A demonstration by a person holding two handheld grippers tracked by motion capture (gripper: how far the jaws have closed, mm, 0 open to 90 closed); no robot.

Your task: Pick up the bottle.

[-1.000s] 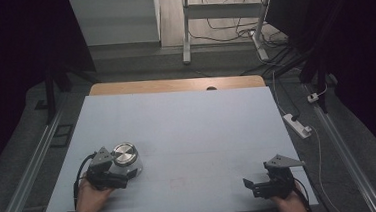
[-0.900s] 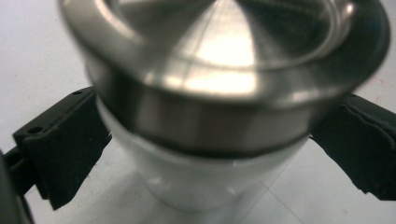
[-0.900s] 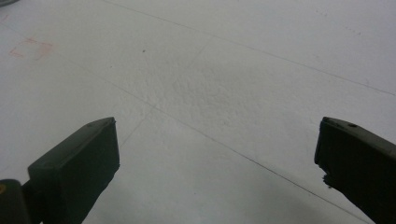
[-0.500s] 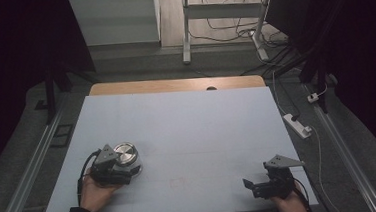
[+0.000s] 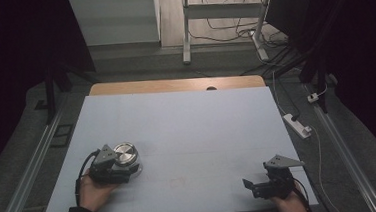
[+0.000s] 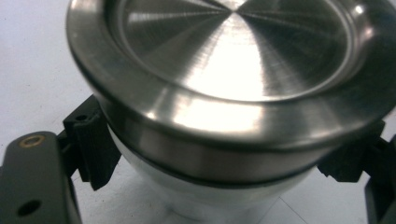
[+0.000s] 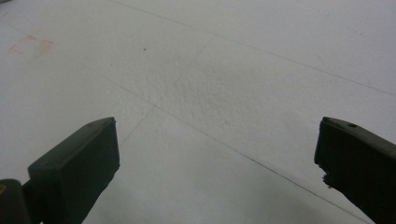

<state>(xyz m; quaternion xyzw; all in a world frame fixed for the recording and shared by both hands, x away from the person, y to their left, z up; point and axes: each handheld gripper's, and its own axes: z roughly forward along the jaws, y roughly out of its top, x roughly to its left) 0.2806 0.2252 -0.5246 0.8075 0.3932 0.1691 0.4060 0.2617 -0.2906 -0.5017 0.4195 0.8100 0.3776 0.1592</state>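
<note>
A round brushed-steel container (image 5: 125,152) with a lid stands on the pale blue table (image 5: 202,125) at the front left. My left gripper (image 5: 129,161) reaches it from the left. Its jaws have just been closing, and the black pads (image 6: 93,149) now press on the container's (image 6: 233,70) sides just under the lid's rim. My right gripper (image 5: 252,187) rests low at the front right, pointing left. It is open with only bare table between its fingers (image 7: 79,163).
A wooden strip (image 5: 174,85) runs along the table's far edge. On the floor to the right lies a white power strip (image 5: 297,126) with cables. A white desk frame (image 5: 186,31) stands beyond the table. A faint red square mark (image 7: 30,45) is on the tabletop.
The left gripper's jaws have closed onto the steel container, which stays where it stood. The right gripper and hand have not moved.
</note>
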